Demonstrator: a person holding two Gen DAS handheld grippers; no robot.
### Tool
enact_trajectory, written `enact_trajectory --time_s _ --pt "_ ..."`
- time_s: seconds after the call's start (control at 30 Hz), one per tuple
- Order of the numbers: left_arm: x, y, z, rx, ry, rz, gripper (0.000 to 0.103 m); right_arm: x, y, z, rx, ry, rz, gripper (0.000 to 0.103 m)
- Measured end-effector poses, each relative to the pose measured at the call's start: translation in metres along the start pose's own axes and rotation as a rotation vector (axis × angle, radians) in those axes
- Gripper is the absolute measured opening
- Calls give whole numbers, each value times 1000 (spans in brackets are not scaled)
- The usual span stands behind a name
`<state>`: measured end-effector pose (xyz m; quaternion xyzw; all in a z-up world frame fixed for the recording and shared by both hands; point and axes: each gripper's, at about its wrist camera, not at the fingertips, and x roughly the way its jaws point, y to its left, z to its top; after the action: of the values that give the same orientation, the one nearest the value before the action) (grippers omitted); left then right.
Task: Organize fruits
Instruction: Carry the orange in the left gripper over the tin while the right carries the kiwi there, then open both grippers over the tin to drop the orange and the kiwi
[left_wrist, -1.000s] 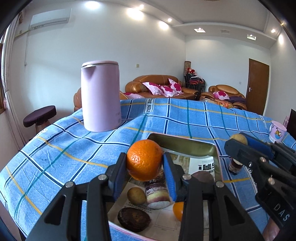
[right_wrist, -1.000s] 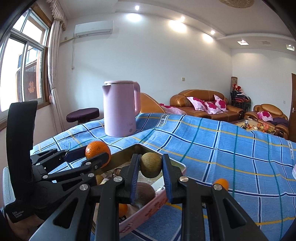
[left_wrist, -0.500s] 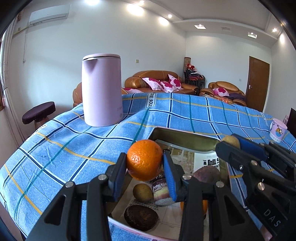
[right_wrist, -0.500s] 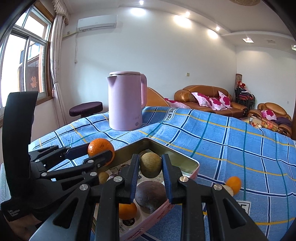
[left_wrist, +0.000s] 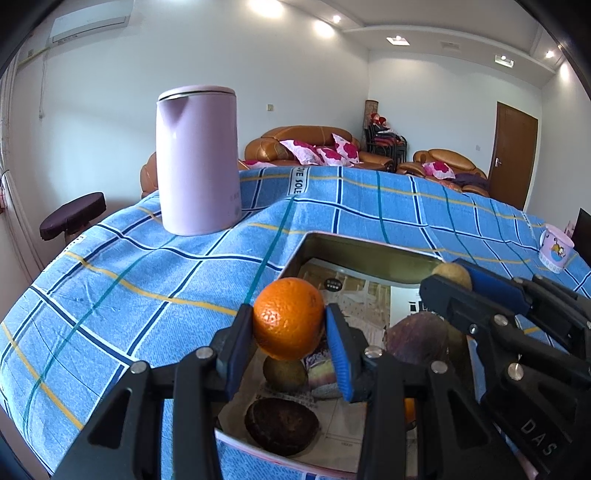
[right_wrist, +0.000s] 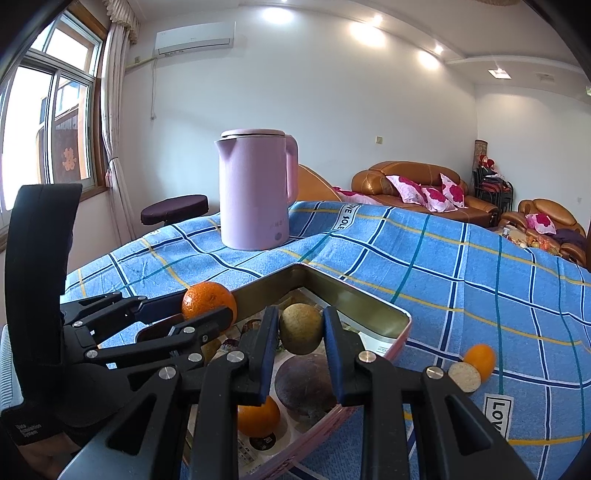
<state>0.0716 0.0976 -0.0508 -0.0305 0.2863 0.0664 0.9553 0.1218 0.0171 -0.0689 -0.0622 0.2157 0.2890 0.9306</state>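
My left gripper (left_wrist: 289, 328) is shut on an orange (left_wrist: 289, 323) and holds it above the near left part of a pink metal tray (left_wrist: 354, 243). My right gripper (right_wrist: 300, 330) is shut on a brownish-green round fruit (right_wrist: 300, 328) above the same tray (right_wrist: 369, 301). The right gripper also shows in the left wrist view (left_wrist: 452, 282), and the left one with its orange in the right wrist view (right_wrist: 208, 301). In the tray lie a dark purple fruit (right_wrist: 304, 386), an orange (right_wrist: 258, 411), a kiwi-like fruit (left_wrist: 285, 373) and a dark brown fruit (left_wrist: 282, 424).
A lilac kettle (left_wrist: 197, 160) stands on the blue checked cloth (left_wrist: 129, 295) behind the tray. A small orange (right_wrist: 479, 360) and a round biscuit-like piece (right_wrist: 464, 376) lie on the cloth right of the tray. A pink cup (left_wrist: 556, 249) stands at the far right.
Both grippers have sunk lower and moved closer over the tray, each still holding its fruit. The kettle looms larger.
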Motion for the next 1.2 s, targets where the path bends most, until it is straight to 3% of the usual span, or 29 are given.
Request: enact_trajectory --time_s 0.5,0.67,0.8,0.97,1.1,1.2 --pt "-1 0 -2 5 -1 -1 43 7 -2 -2 12 48 55 27" --pt "-10 3 0 -11 -32 21 64 5 -5 -2 23 39 60 28" --pt "-15 5 2 -18 -44 17 70 2 -12 -4 48 31 50 42" --pt "-20 -1 3 -4 -60 10 79 -7 -19 -7 47 32 32 51" --pt "-24 -8 4 5 -73 9 89 -19 -29 -12 35 34 5 53" --pt "-27 -15 4 12 -80 4 90 -29 -44 -15 46 31 -25 53"
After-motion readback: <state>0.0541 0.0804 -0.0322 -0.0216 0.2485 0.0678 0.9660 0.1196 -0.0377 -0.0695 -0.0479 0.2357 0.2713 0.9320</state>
